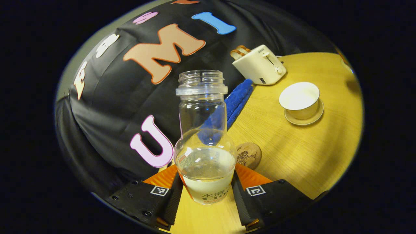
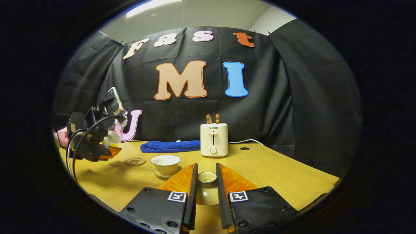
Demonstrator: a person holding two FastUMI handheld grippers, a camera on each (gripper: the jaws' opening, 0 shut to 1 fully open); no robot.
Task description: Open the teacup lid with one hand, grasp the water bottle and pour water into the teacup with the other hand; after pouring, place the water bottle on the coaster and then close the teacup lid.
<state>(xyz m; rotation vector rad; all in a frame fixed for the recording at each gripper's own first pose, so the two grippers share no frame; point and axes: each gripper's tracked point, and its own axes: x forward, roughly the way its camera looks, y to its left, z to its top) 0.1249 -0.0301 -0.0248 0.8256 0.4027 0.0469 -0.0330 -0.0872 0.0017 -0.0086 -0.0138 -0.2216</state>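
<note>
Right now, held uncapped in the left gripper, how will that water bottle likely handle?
The water bottle looks clear, smooth and bulbous, so probably slippery between the left gripper fingers. Only its lower part holds water, so likely light and bottom-heavy. With no cap, a tilt would probably spill.

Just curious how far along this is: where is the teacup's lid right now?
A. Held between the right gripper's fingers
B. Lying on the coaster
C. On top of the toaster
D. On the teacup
A: in the right gripper view the lid sits pinched in the right gripper, while the teacup stands uncovered on its saucer.
</note>
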